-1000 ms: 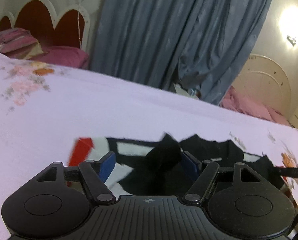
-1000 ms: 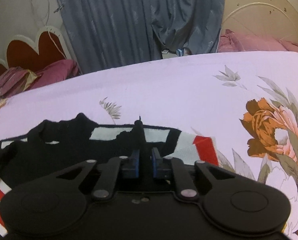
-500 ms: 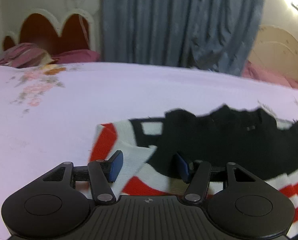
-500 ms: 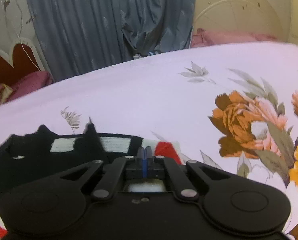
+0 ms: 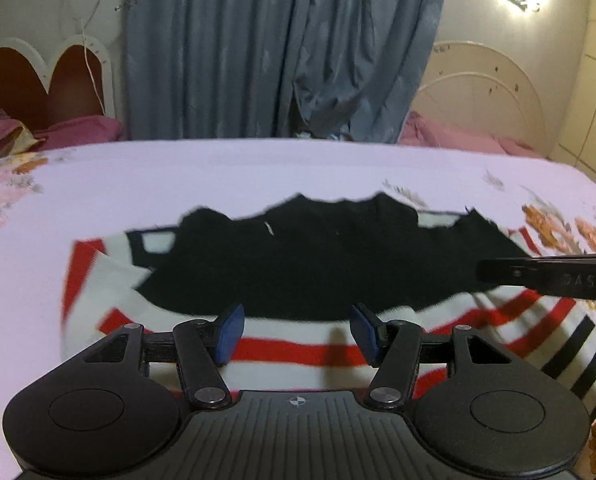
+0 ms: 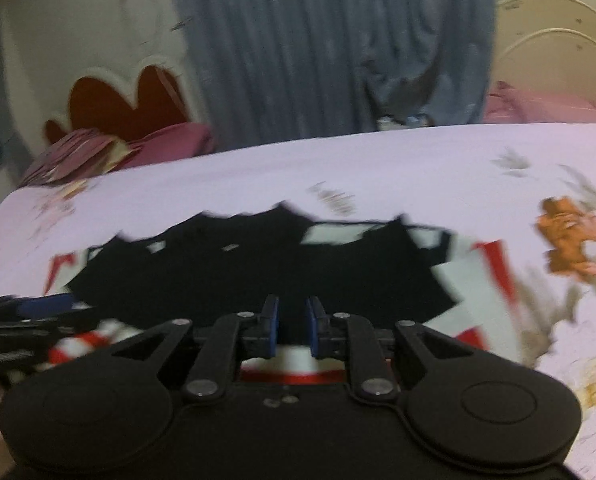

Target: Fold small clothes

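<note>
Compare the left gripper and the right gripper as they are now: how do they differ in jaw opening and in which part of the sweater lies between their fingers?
The left gripper has its jaws wide apart; the right gripper shows only a narrow gap, having just been opening. Between the left gripper's fingers lie the sweater's red and white stripes; between the right gripper's, mostly its black part. Shared: blue pads, and neither grips the sweater.

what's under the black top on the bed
Under the black top lies a striped sweater: white, red and black bands show at its near edge and both sides. The sweater's middle is covered, and so is the bedsheet beneath both.
</note>
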Demonstrator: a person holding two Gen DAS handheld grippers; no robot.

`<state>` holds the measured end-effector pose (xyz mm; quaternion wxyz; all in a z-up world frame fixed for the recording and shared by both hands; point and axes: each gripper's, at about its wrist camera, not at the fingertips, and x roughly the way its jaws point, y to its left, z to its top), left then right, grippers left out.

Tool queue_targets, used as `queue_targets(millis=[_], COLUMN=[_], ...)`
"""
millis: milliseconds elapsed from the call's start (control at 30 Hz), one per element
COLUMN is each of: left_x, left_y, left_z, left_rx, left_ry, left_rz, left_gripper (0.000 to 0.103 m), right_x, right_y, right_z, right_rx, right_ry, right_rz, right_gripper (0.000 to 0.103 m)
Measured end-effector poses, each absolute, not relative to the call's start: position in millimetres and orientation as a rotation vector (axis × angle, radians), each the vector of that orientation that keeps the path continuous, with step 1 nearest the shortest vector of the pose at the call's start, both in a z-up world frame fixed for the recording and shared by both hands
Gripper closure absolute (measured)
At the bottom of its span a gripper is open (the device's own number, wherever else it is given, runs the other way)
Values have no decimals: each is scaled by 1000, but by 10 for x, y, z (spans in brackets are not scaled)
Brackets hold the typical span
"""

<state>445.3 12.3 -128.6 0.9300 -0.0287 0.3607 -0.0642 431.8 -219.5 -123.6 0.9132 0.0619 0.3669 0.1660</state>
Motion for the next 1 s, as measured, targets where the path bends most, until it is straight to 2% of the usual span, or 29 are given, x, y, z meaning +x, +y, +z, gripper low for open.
queue_targets(millis=[267, 600, 867, 1000], left_x=[4532, 4476, 4415, 4342], left_y=[5, 215, 357, 360], left_z=[-1430, -1448, -1443, -1347], left_rx=[-32, 3, 29, 13], left_ry=[798, 802, 802, 802], left_rz=[-90, -79, -39, -12], left_gripper=[45, 45, 44, 44], right_x=[4333, 4208, 4137, 4045], right_y=[-1952, -2376, -2688, -2648], right_z=[-1331, -1458, -1509, -1365], right_rx=[52, -103, -107, -40], right_ry=[790, 779, 781, 778], right_rz=[327, 175, 102, 111], right_gripper=[88, 88, 89, 79])
